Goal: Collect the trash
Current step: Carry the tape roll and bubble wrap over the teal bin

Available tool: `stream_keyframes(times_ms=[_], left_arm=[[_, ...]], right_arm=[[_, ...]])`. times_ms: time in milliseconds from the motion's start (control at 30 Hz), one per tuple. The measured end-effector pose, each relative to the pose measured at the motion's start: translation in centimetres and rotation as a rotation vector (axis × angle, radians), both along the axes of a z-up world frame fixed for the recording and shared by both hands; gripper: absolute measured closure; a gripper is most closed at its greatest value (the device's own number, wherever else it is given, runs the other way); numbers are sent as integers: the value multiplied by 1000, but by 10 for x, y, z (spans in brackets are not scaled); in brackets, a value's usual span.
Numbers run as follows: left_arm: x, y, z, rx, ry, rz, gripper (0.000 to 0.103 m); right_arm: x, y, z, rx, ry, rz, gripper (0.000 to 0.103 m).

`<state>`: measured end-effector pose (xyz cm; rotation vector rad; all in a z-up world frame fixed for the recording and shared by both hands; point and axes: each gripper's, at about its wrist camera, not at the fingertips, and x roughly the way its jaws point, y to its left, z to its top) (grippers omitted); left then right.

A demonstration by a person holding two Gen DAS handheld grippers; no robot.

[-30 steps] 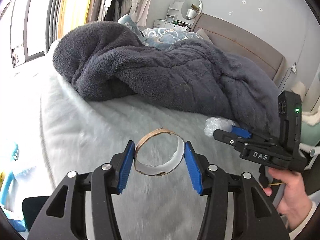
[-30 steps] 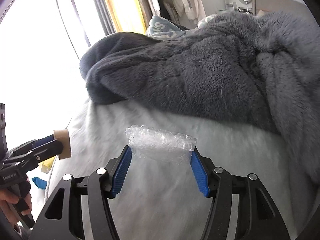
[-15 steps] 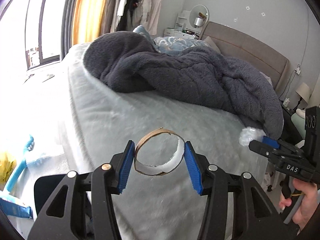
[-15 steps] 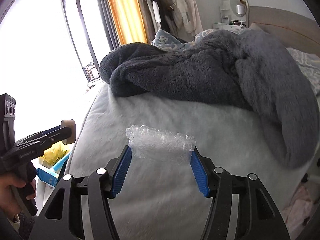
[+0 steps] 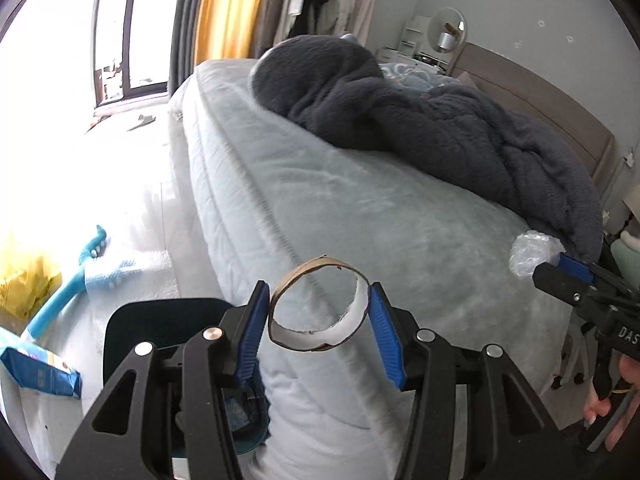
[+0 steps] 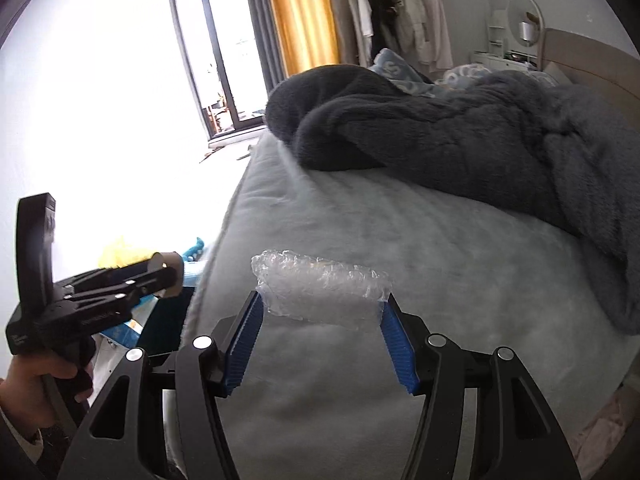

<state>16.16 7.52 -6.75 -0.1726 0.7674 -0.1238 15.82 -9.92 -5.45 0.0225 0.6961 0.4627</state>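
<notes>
A brown cardboard tube ring (image 5: pixel 320 340) is squeezed between the blue pads of my left gripper (image 5: pixel 318 330), held in the air over the bed's near corner. The same tube (image 6: pixel 173 270) shows at the left gripper's tip in the right wrist view. My right gripper (image 6: pixel 320 320) is shut on a crumpled piece of clear bubble wrap (image 6: pixel 320 286) above the pale bed cover. That bubble wrap (image 5: pixel 534 252) also appears at the far right of the left wrist view, at the end of the right gripper's fingers (image 5: pixel 572 268).
The bed (image 5: pixel 360 208) carries a heaped dark grey blanket (image 5: pixel 420 120). Beside it on the floor lie a dark teal bin (image 5: pixel 160 328), a blue packet (image 5: pixel 40 372), a blue-handled brush (image 5: pixel 68 288) and a yellow bag (image 5: pixel 24 280). A window and yellow curtain stand behind.
Both grippers have drawn back from the bed toward its near left corner, each keeping its load. The floor, bin and window side have come into view.
</notes>
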Motion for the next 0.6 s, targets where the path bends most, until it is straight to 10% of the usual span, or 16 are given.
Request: stream_keyframes(times_ms=[600], left_arm=[[-24,109,-78,6,231,147,50]], right_arm=[[1,135,-8,2,7,207,43]])
